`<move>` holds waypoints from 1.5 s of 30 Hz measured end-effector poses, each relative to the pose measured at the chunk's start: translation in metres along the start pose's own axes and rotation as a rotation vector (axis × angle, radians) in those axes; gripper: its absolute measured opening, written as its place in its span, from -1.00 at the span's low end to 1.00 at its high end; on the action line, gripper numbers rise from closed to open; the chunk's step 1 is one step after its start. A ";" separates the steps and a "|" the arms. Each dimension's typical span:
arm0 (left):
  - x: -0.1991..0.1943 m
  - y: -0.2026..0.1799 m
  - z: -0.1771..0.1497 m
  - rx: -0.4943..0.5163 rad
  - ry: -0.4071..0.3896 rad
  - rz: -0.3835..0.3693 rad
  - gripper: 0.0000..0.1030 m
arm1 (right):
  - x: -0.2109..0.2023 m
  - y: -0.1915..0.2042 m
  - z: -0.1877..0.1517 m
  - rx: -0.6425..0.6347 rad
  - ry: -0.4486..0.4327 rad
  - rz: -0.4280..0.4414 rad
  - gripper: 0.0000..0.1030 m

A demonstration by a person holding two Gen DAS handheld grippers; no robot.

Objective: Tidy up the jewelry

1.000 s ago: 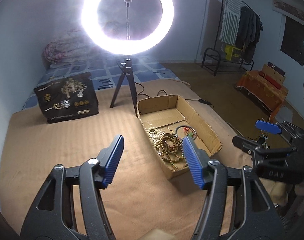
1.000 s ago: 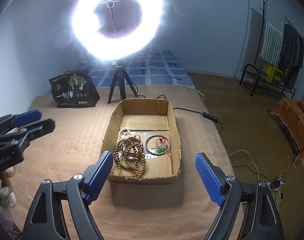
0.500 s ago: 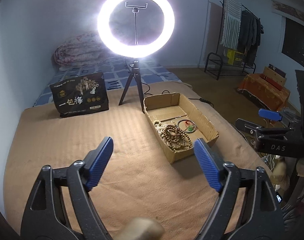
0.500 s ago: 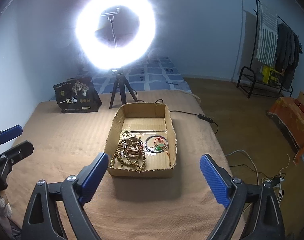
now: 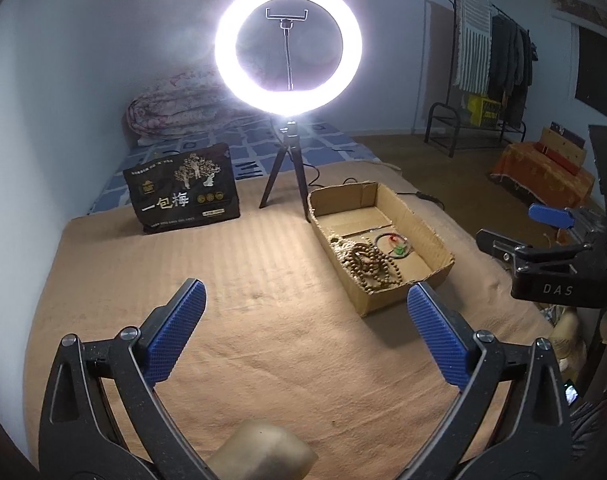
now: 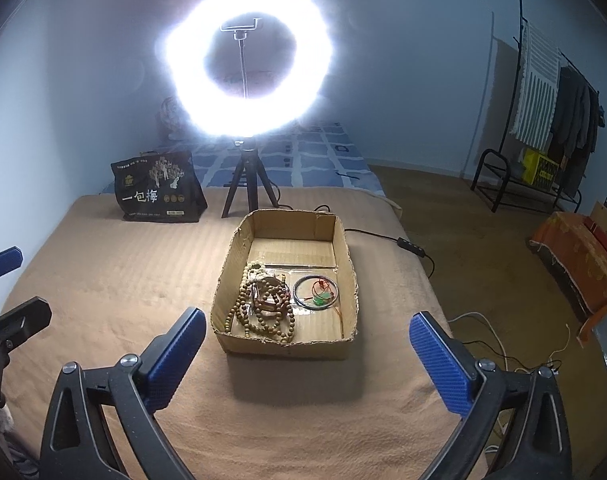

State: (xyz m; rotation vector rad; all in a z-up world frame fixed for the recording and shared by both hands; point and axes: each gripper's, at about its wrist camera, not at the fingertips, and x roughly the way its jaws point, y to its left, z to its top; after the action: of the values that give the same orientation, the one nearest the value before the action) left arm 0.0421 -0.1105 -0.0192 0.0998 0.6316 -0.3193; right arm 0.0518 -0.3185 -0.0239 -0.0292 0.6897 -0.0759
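Left gripper: the black two-finger left gripper with blue ribbed pads (image 5: 305, 320) hangs over bare blanket; its jaws are opening, already spread wide, with nothing between them.
Right gripper: the black two-finger right gripper with blue ribbed pads (image 6: 303, 354) sits just short of the box's near wall; its jaws are opening too, spread wide and empty. In the left wrist view it shows at the right edge (image 5: 543, 236).
Surface: a tan ribbed blanket (image 6: 115, 280) covers the bed under both grippers.
Box: a shallow open brown cardboard box (image 6: 287, 346) rests on the blanket, straight ahead of the right gripper and to the right of the left one (image 5: 373, 300).
Jewelry: a heap of tan wooden bead strands (image 6: 265, 304) lies in the near left part of the box, tangled with darker reddish-brown beads; just beside it, on the right, lies a dark thin bangle with red cord and green bits (image 6: 316, 289). All of it lies inside the box, apart from both grippers.
Bag: a black printed bag with white characters (image 5: 183, 196) stands upright beyond, to the left.
Lamp: a lit white ring light on a black tripod (image 5: 288, 46) stands just behind the box.
Background: a rolled floral quilt (image 5: 171, 110) lies against the wall; a black clothes rack with hanging garments (image 6: 551, 108) stands far right.
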 end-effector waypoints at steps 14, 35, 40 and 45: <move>-0.002 -0.001 -0.001 0.002 -0.016 0.007 0.99 | -0.001 -0.004 -0.003 0.011 0.002 -0.021 0.99; -0.008 0.000 0.002 -0.004 -0.033 0.000 0.99 | 0.002 -0.006 -0.003 0.013 0.009 -0.025 0.99; -0.009 0.000 0.004 -0.005 -0.034 -0.001 0.99 | 0.002 -0.006 -0.003 0.011 0.010 -0.024 0.99; -0.009 0.000 0.003 -0.006 -0.034 0.001 0.99 | 0.002 -0.006 -0.003 0.012 0.010 -0.023 0.99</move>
State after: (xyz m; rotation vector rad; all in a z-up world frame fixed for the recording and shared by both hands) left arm 0.0371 -0.1083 -0.0119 0.0890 0.5984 -0.3180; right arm 0.0515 -0.3242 -0.0272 -0.0254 0.6994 -0.1025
